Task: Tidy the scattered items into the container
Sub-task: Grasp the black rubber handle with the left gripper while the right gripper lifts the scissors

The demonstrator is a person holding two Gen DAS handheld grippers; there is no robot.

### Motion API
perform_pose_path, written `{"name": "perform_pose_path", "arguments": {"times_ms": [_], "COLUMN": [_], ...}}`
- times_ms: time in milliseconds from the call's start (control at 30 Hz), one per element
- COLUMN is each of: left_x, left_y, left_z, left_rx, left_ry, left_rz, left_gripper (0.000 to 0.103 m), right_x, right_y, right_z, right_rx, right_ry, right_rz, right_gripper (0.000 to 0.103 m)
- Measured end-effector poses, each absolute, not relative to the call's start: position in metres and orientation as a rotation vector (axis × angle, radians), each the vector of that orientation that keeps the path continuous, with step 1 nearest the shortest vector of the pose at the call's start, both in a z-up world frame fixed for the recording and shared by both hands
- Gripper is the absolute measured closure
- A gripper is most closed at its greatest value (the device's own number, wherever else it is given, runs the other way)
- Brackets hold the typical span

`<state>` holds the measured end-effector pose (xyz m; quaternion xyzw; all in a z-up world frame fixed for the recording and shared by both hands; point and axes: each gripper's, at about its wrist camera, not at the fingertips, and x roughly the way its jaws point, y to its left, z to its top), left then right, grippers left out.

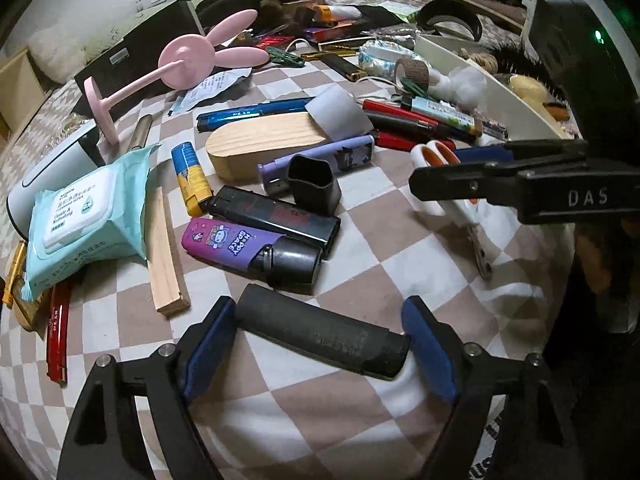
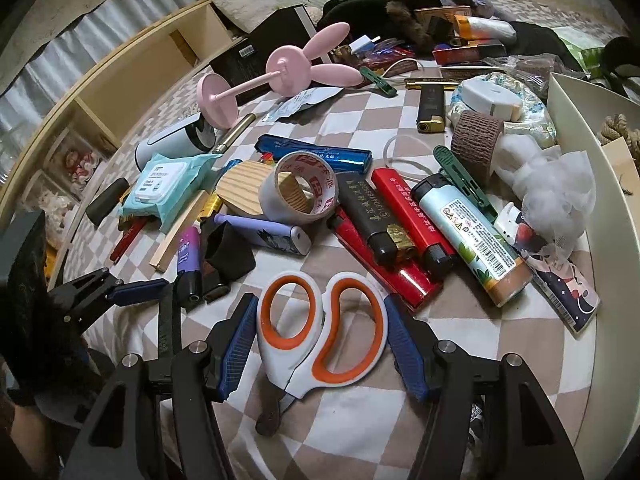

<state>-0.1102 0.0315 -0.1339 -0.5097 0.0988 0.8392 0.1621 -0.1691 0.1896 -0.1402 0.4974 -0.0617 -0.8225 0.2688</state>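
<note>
Scattered items lie on a checked cloth. In the left wrist view my left gripper [image 1: 320, 344] is open around a black cylinder [image 1: 320, 334] that lies on the cloth; its blue pads [image 1: 208, 340] flank both ends, contact unclear. In the right wrist view my right gripper [image 2: 324, 344] is open around the handles of white-and-orange scissors [image 2: 324, 328] flat on the cloth. The cream container [image 2: 600, 184] stands at the right with rope and other things inside; it also shows in the left wrist view [image 1: 492, 92]. The right gripper [image 1: 460, 168] appears there over the scissors [image 1: 436, 156].
Lighters [image 2: 408, 216], a tape roll [image 2: 300, 188], a wooden block [image 1: 260, 140], a wipes pack [image 1: 84, 220], a pink rabbit-ear stand [image 1: 188, 60], a purple lighter [image 1: 228, 244] and a black box [image 1: 136, 52] crowd the cloth. A wooden shelf [image 2: 120, 76] runs along the left.
</note>
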Motion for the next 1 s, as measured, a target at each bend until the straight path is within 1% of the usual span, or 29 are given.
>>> {"name": "perform_pose_path", "arguments": {"times_ms": [100,267,333,533,633,733,767,800,833,1000], "left_x": [-0.112,-0.114,-0.114,-0.114,-0.116,-0.118,-0.118,-0.119,-0.119,-0.119], "left_y": [0.037,0.051,0.052,0.051,0.047,0.043,0.042,0.041,0.041,0.038], "left_z": [-0.134,-0.131,-0.131,-0.135,-0.136,-0.136,-0.135,-0.134,-0.133,-0.13], "left_rx": [-1.472,-1.434,-1.435,-1.46,-1.488,-1.514,-1.518,-1.521,-1.524,-1.528], "left_ry": [0.313,0.581,0.622,0.632,0.603,0.568,0.558,0.548,0.538,0.492], "left_rz": [2.339,2.225,2.186,2.104,2.091,2.094,2.102,2.112,2.122,2.179], "left_gripper": [0.006,0.006,0.006,0.006,0.006,0.01,0.013,0.018,0.019,0.019], "right_x": [-0.17,-0.171,-0.172,-0.173,-0.173,-0.172,-0.171,-0.171,-0.17,-0.166], "right_y": [0.19,0.194,0.198,0.201,0.199,0.197,0.197,0.196,0.196,0.193], "right_z": [-0.141,-0.142,-0.143,-0.143,-0.143,-0.143,-0.142,-0.142,-0.142,-0.14], "right_rx": [1.342,1.343,1.341,1.344,1.345,1.348,1.348,1.348,1.348,1.345], "right_ry": [-0.182,-0.203,-0.198,-0.205,-0.205,-0.211,-0.208,-0.205,-0.201,-0.182], "right_rz": [-2.212,-2.202,-2.199,-2.195,-2.197,-2.202,-2.204,-2.207,-2.21,-2.224], "right_gripper": [0.039,0.039,0.039,0.039,0.039,0.039,0.039,0.039,0.039,0.039]}}
